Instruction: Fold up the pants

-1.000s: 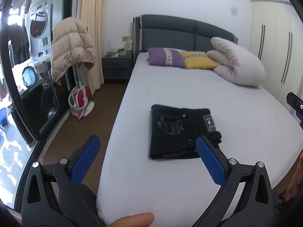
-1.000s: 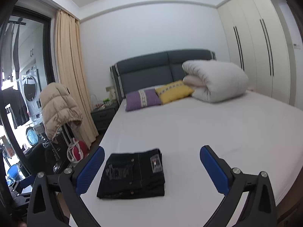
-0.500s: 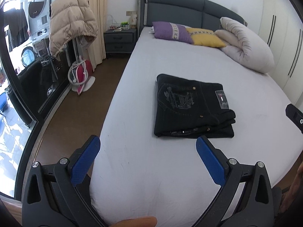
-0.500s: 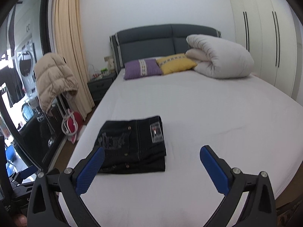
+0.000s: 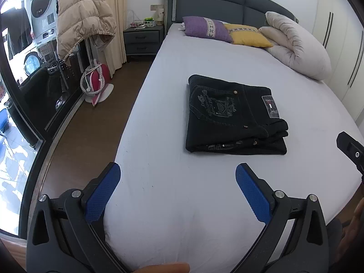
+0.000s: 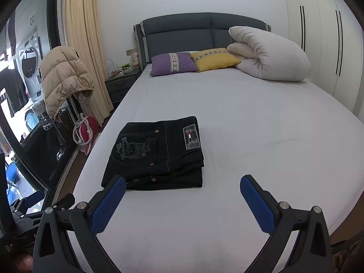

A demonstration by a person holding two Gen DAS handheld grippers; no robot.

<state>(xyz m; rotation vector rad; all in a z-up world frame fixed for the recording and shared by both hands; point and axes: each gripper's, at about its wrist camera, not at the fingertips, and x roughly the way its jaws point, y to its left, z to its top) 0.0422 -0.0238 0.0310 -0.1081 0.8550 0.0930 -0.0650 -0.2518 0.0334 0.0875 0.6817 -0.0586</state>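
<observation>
Pants (image 5: 234, 116) folded in a black stack on the bed (image 5: 173, 204), ahead of my left gripper (image 5: 177, 193), jaws spread wide and empty, my right gripper (image 6: 183, 201) likewise wide, empty, pants just beyond its left finger.

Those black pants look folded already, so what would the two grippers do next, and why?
Probably just back away. The black pants already lie in a neat stacked rectangle on the bed, and the left gripper and right gripper are both open, holding nothing.
</observation>
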